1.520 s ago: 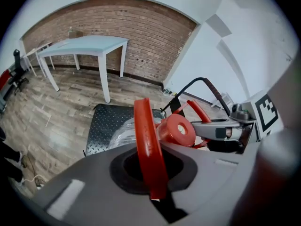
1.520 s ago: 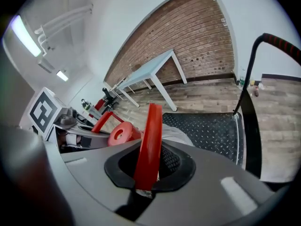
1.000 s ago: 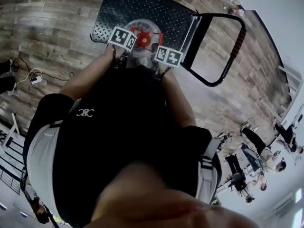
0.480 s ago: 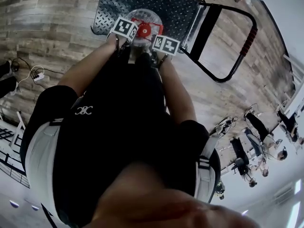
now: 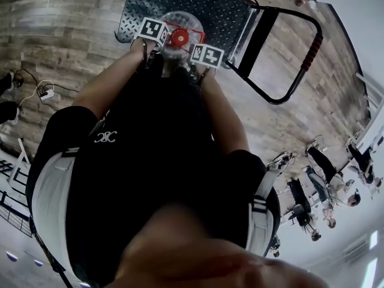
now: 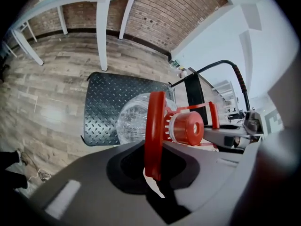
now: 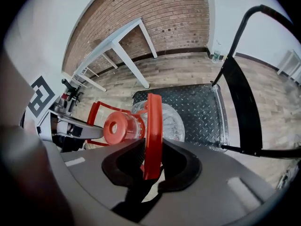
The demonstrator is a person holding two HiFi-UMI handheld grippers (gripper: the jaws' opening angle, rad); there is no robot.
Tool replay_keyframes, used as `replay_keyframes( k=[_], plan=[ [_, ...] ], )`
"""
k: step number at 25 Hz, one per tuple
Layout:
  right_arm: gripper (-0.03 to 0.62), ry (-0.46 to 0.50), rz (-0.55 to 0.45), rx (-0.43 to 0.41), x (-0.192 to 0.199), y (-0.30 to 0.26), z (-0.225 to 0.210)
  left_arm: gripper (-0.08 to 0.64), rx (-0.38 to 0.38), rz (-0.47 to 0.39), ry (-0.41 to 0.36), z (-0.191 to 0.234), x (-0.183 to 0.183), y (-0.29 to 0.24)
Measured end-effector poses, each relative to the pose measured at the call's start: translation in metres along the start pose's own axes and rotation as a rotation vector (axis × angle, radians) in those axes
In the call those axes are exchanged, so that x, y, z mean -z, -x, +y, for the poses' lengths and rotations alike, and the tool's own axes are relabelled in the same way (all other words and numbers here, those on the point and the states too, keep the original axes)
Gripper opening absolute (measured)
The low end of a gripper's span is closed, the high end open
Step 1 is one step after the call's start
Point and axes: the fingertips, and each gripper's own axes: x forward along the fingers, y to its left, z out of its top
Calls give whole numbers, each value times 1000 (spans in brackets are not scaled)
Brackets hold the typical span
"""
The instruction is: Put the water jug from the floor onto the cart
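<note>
Left gripper (image 6: 153,175) on jug (image 6: 131,121); cart handlebar (image 6: 221,62) beyond

cart handle (image 5: 310,54) standing right of jug (image 5: 187,20), bare deck (image 5: 210,3) beyond, open floor (image 5: 60,35) left

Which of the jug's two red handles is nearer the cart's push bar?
The handle between the right gripper's jaws, which have just been opening; the push bar rises on its side. The other handle lies beyond the red cap.

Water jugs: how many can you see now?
1. The water jug, red-capped, is over the black deck of the cart, before the person. Their body hides much floor, so others may be hidden.
</note>
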Motion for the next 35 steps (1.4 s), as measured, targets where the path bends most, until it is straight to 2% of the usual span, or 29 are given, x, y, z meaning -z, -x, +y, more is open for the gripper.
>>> replay_keyframes(
  k=[3,5,11,13,14,16,17,21,26,32,35],
  plan=[
    [155,19,-46,17,-7,10,-1,69,-30,-44,26,5,-2,10],
    [187,32,-88,22,-15,21,1,83,-64,-73,15,6,-5,19],
    [202,59,-240,3,-46,59,10,77,-120,-183,-2,-1,-10,47],
    [191,83,-276,-34,-54,72,20,69,-112,-233,2,-6,-14,61],
    [153,99,-291,-60,-57,79,27,59,-94,-261,3,-11,-17,70],
    [24,132,-333,-128,-64,95,45,27,-40,-324,-7,-28,-24,93],
    [15,149,-363,-169,-68,104,56,6,-15,-358,-22,-38,-29,106],
    [14,207,-467,-295,-77,142,93,2,11,-517,-113,-72,-44,160],
    [14,245,-563,-367,-94,193,114,0,-21,-702,-234,-103,-57,225],
    [12,254,-718,-349,-125,239,111,0,-54,-776,-285,-113,-66,257],
    [12,263,-774,-318,-134,250,108,0,-40,-785,-295,-116,-75,264]
  ],
)
